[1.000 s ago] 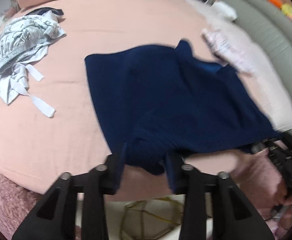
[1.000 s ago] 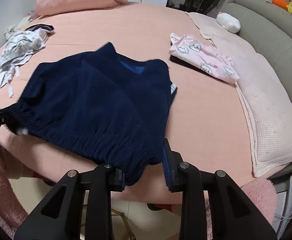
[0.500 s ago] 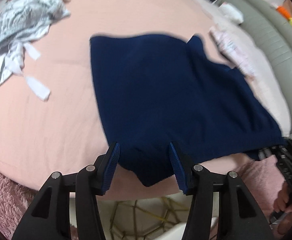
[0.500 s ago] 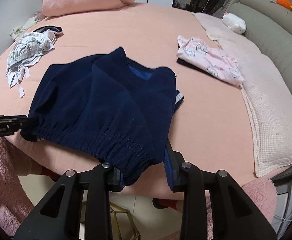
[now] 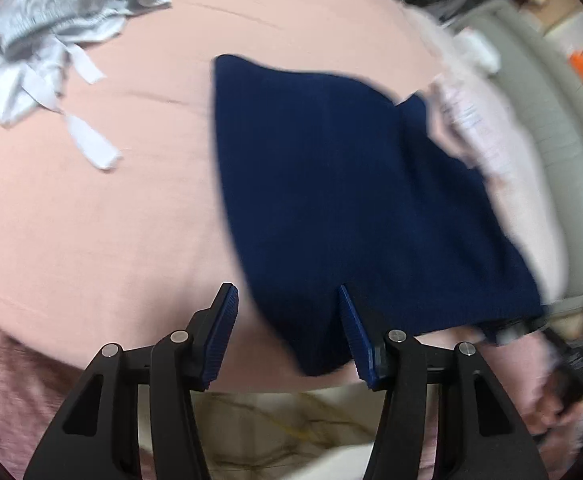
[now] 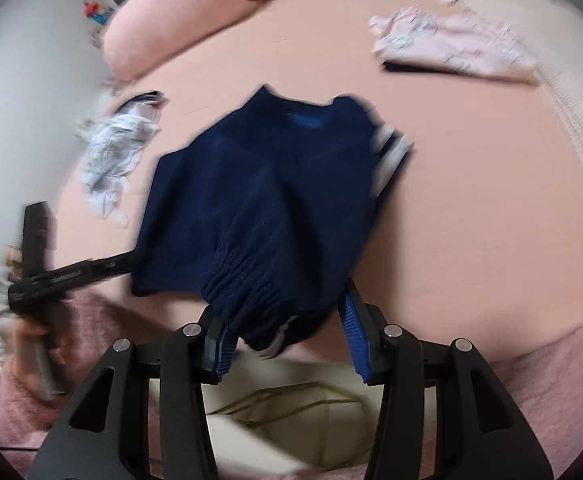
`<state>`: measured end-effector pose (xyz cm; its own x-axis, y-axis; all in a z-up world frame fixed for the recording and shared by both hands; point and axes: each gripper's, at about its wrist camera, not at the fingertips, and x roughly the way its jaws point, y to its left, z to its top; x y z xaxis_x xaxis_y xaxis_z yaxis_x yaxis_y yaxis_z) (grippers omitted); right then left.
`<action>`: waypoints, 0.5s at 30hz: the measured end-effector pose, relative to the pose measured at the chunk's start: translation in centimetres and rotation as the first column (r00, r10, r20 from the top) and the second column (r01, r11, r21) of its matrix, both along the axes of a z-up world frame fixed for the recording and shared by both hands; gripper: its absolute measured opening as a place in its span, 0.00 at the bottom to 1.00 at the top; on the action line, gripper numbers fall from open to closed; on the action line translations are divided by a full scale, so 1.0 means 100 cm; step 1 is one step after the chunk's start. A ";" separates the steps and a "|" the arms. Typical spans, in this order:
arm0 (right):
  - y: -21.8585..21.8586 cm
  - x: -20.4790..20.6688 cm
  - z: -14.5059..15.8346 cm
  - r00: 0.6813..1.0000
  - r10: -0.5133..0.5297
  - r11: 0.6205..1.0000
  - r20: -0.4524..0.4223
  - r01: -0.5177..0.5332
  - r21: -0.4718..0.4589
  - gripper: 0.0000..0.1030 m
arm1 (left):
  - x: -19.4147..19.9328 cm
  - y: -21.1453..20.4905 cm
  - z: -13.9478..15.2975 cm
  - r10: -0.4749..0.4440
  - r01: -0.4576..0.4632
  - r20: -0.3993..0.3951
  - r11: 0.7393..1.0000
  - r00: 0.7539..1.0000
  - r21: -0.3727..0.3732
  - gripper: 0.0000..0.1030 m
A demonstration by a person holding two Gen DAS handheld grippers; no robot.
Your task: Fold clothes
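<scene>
The dark navy knitted sweater (image 6: 275,200) lies folded on the pink bedsheet (image 5: 91,220), its ribbed hem hanging over the bed's near edge. The right gripper (image 6: 287,334) has just been opening its blue-padded jaws, which stand spread around the gathered hem without pinching it, and the left gripper (image 5: 287,328) is likewise spread, the sweater's other hem corner loose between its fingers (image 5: 223,332). A crumpled grey-and-white printed garment (image 5: 59,28) lies well apart at the far left, and a folded pale pink printed garment (image 6: 451,44) lies at the far right

We see a navy blue garment (image 6: 275,200) spread flat on the pink bed (image 6: 471,208), folded over itself, its gathered ribbed hem bunched and hanging over the bed's near edge
</scene>
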<state>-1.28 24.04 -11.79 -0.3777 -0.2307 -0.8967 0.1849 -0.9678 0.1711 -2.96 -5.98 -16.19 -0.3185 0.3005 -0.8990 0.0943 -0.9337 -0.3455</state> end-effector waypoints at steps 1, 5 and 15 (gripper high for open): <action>-0.005 -0.001 -0.003 1.000 0.000 0.996 -0.011 0.001 0.093 0.46 | -0.001 0.002 -0.002 -0.006 0.007 0.008 0.999 1.000 -0.035 0.52; -0.012 0.000 -0.012 0.999 0.018 0.988 0.029 -0.022 0.153 0.46 | -0.004 0.001 -0.001 -0.003 0.003 -0.007 0.999 1.000 0.035 0.52; -0.011 0.015 0.013 0.994 0.108 0.992 -0.024 -0.106 0.071 0.57 | -0.013 0.009 -0.005 -0.011 0.012 0.012 0.997 1.000 -0.072 0.53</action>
<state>0.19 22.96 -10.52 -0.3795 -0.2088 -0.9013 0.2920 -0.9514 0.0974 -4.24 -5.11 -16.66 -0.3048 0.2383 -0.9221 0.0871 -0.9572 -0.2761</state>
